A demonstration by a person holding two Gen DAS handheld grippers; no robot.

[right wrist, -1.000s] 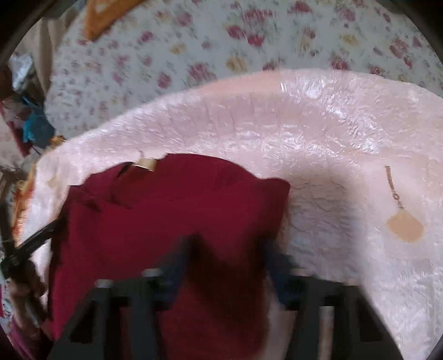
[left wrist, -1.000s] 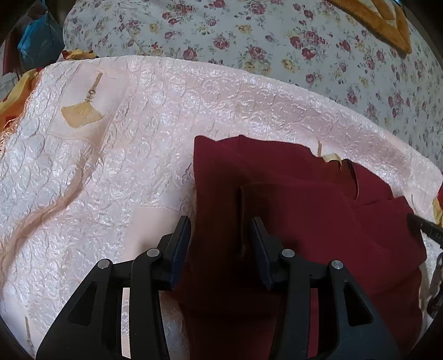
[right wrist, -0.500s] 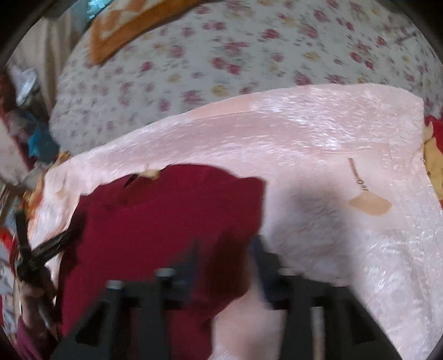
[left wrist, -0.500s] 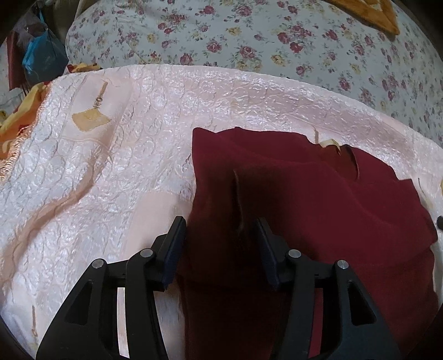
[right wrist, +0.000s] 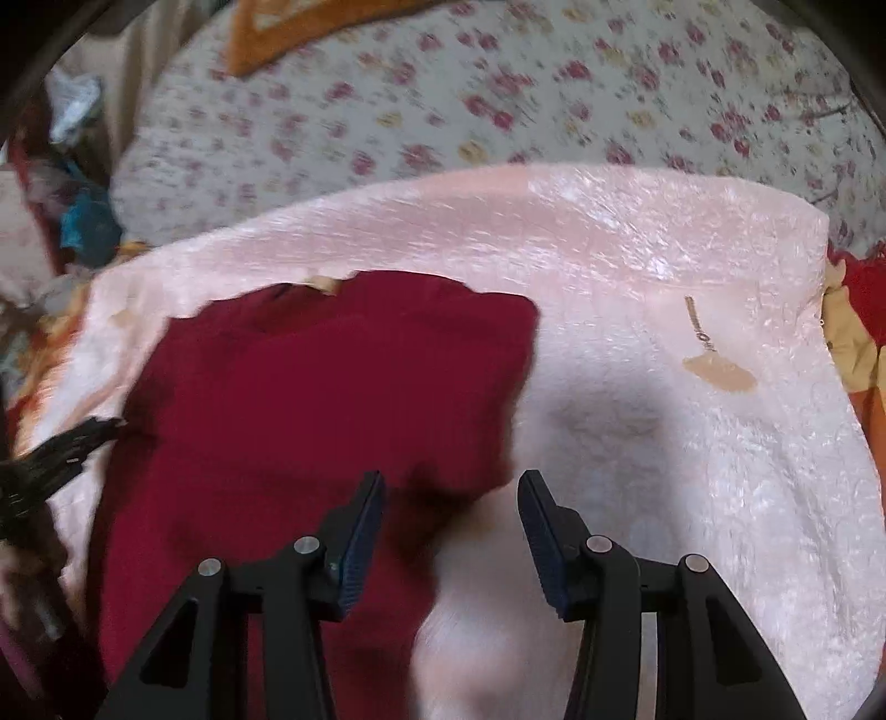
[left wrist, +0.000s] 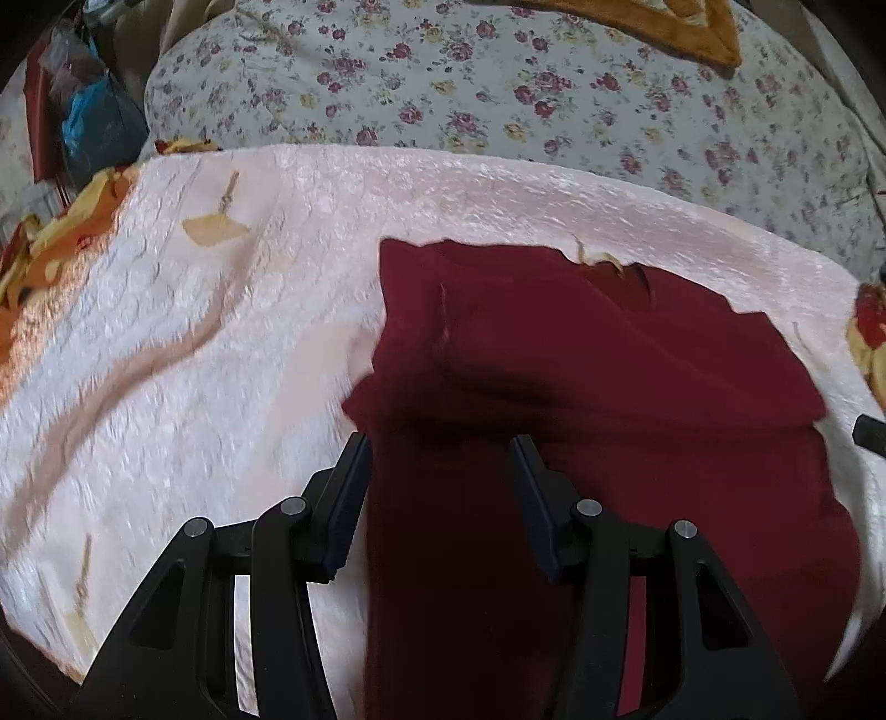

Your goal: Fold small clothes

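Observation:
A dark red garment (left wrist: 609, 387) lies flat on a pale pink textured cloth (left wrist: 221, 360), its neckline and tan label at the far edge and its sides folded inward. My left gripper (left wrist: 437, 443) hangs open above the garment's left edge, with the fabric below the jaws and nothing pinched. In the right wrist view the same garment (right wrist: 332, 387) fills the left half. My right gripper (right wrist: 452, 479) stands open above its right edge, one finger over red fabric, the other over the pink cloth (right wrist: 692, 471). Each view shows a tip of the other gripper at its side.
A floral quilt (left wrist: 498, 99) covers the bed beyond the pink cloth. An orange cushion (left wrist: 664, 22) lies at the far end. Blue and red bags (left wrist: 88, 122) sit at the far left, and orange-yellow fabric (right wrist: 853, 343) borders the cloth's right side.
Both grippers have drawn back from the garment and lifted a little. The right jaws have spread from nearly shut to open. The garment stays flat on the cloth.

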